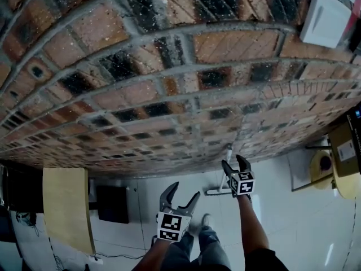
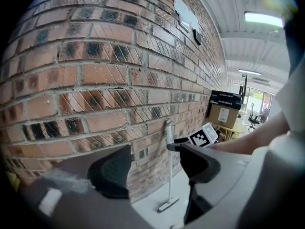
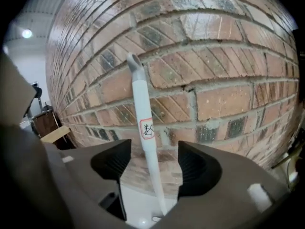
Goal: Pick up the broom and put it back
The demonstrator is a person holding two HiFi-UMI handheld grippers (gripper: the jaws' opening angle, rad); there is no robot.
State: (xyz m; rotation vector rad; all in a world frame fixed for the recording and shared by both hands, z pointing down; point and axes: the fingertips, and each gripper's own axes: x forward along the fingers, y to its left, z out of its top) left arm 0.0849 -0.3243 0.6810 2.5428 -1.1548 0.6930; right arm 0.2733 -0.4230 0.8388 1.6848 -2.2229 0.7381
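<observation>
Right tongs point(image 3: 153, 162) apart around broom point(image 3: 141, 101) (handwritten sticker point(image 3: 147, 129))

White-handled broom point(image 3: 144, 142) upright against the brick wall point(image 3: 214, 56), head on pale floor point(image 1: 282, 208).

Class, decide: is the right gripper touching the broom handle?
Apart. The right gripper view shows the broom handle standing between the open jaws of the right gripper, with brick wall visible on either side of it.

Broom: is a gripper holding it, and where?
Nothing is held. The handle of the broom stands between the open jaws of the right gripper, untouched, against the brick wall. The left gripper is open, empty.
</observation>
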